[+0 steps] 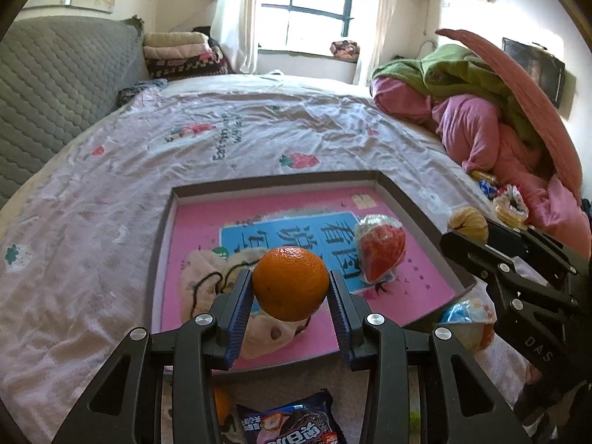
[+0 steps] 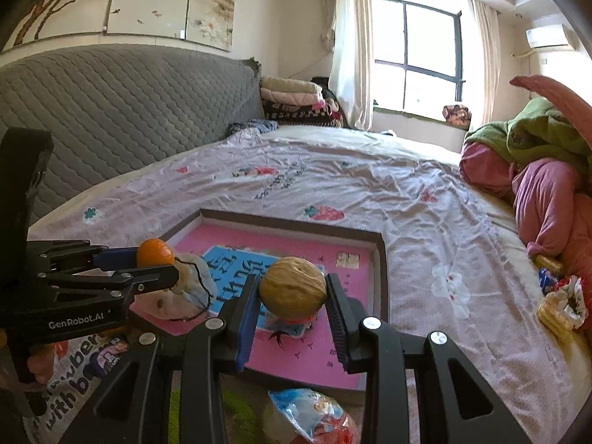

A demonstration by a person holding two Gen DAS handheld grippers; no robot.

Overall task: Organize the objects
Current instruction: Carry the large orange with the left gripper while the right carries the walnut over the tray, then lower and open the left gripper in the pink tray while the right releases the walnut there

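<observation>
My left gripper [image 1: 291, 286] is shut on an orange [image 1: 290, 283] and holds it above the near part of a shallow box lid with a pink liner [image 1: 192, 229]. It also shows in the right wrist view [image 2: 157, 261] at the left. My right gripper [image 2: 292, 292] is shut on a walnut [image 2: 293, 288] above the lid's near right part [image 2: 377, 259]; the walnut also shows in the left wrist view [image 1: 468, 222]. In the lid lie a beige drawstring pouch [image 1: 207, 277] and a wrapped red snack [image 1: 381, 248].
The lid rests on a bed with a strawberry-print sheet [image 1: 111, 222]. A dark snack packet [image 1: 296, 421] and a blue-red wrapped snack [image 2: 314, 418] lie near its front edge. More snacks [image 2: 562, 303] sit by piled pink and green bedding [image 2: 536, 170]. A grey headboard [image 2: 111, 118] stands left.
</observation>
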